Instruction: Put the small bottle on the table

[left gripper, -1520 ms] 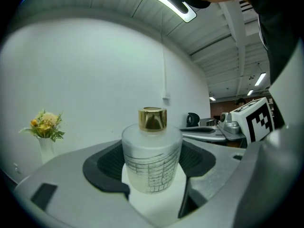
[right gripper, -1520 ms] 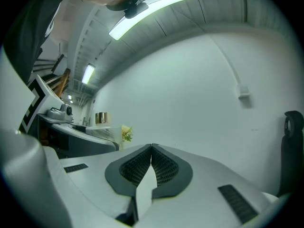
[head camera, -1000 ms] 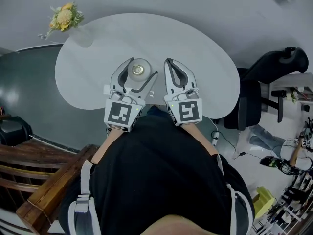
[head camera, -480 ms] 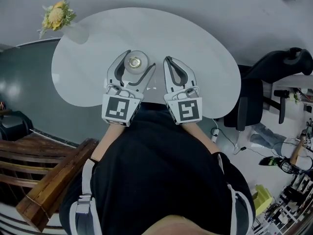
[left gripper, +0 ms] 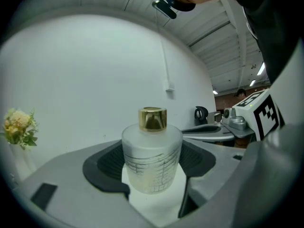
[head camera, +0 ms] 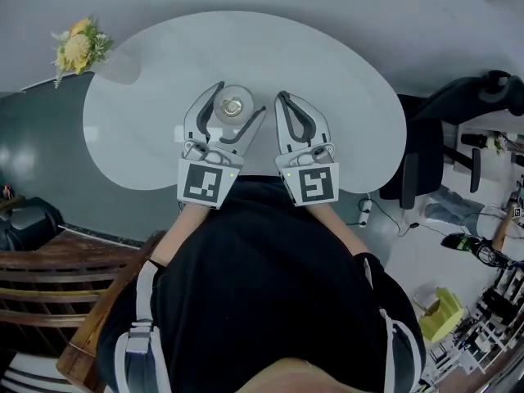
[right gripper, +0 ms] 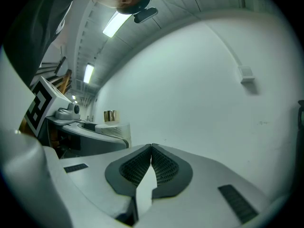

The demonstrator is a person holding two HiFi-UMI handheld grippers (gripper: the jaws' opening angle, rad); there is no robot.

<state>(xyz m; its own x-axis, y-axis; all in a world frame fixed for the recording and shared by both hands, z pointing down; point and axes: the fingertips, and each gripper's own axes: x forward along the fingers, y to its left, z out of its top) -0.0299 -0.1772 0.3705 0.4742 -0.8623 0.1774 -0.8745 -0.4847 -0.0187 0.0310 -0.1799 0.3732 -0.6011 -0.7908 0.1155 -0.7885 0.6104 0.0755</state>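
Note:
A small frosted glass bottle (head camera: 232, 106) with a gold cap stands upright on the white oval table (head camera: 327, 80), near its front edge. My left gripper (head camera: 241, 98) is open, one jaw on each side of the bottle. In the left gripper view the bottle (left gripper: 152, 156) rests on the tabletop between the dark pads (left gripper: 107, 165), with a gap showing on its right side. My right gripper (head camera: 282, 98) hovers just to the right, shut and empty, its pads (right gripper: 161, 167) meeting at the tip. The right gripper view catches the bottle (right gripper: 111, 125) at its left.
A vase of yellow flowers (head camera: 75, 46) stands at the table's far left end. A black office chair (head camera: 458, 121) is to the right of the table. A wooden chair (head camera: 57, 277) sits at the lower left. A white wall lies beyond the table.
The head camera has shifted slightly. Bottle and both grippers keep the same places relative to the table.

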